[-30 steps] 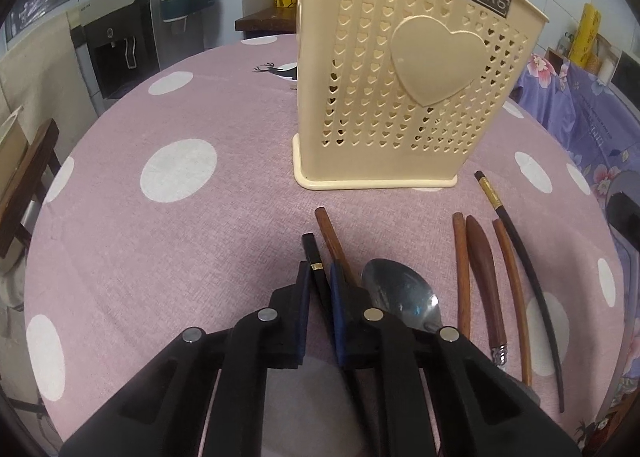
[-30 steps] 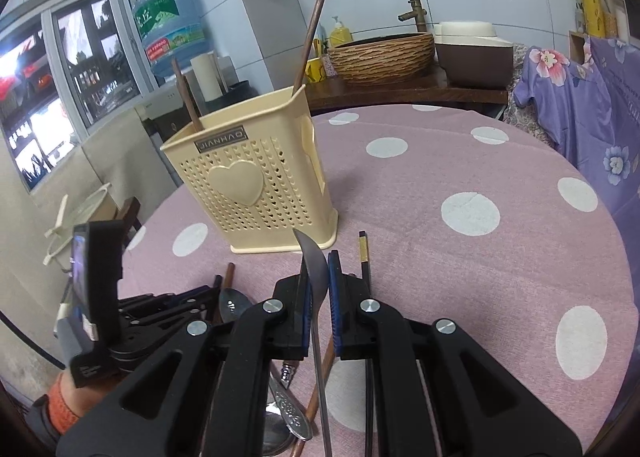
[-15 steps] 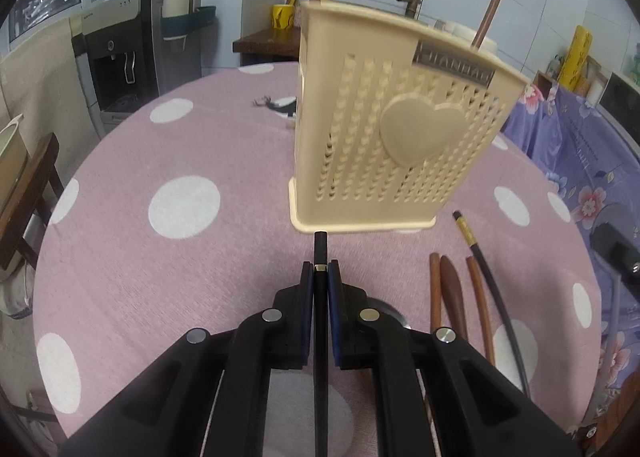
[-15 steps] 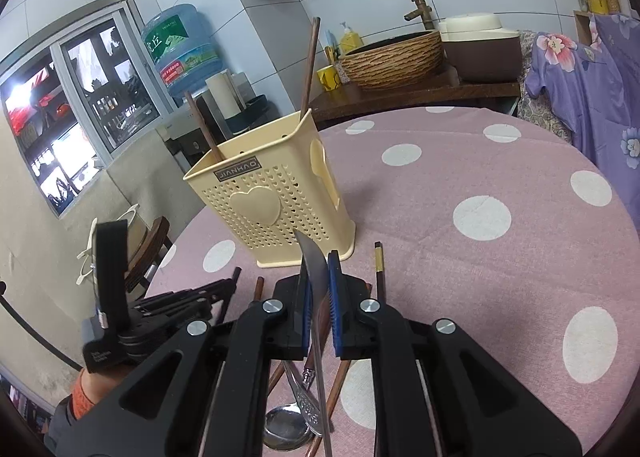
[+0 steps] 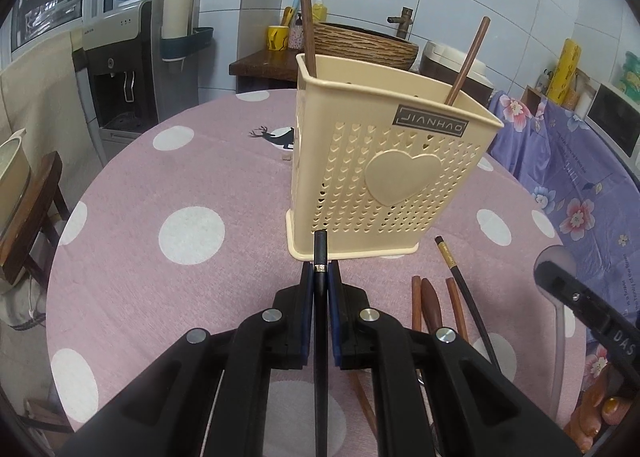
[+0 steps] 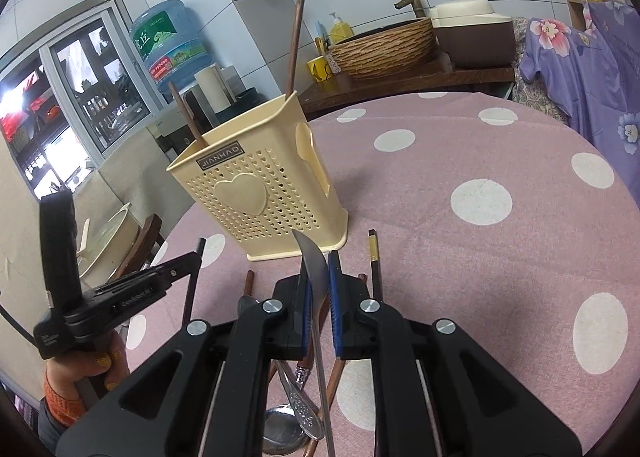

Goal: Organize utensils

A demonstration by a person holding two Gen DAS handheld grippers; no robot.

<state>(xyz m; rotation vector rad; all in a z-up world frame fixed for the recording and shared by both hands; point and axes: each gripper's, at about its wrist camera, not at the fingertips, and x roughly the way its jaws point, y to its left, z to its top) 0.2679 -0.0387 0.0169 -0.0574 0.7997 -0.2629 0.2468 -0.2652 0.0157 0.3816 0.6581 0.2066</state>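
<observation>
Firmly between hand-held gripper (image 5: pixel 320 277) pads: black chopstick (image 5: pixel 320 253)

Utensil holder (image 5: pixel 384 185) plate: "JIANHAO" (water-jug label unreadable).

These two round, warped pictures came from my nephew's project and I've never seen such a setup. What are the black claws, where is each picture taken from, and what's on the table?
There is no robot here: a person holds a hand-operated two-finger gripper in each hand, and a fisheye camera on each one looks forward along its fingers. That is why black jaws fill the bottom of both pictures.

In the left wrist view, the left gripper is shut on a black chopstick. In the right wrist view, the right gripper is shut on a table knife; the other gripper shows at the left of that picture.

Both face a cream utensil holder with a heart on its front and two wooden sticks already standing inside. It stands on a pink polka-dot tablecloth. In front of it lie brown wooden chopsticks, another black chopstick and a metal spoon.
</observation>
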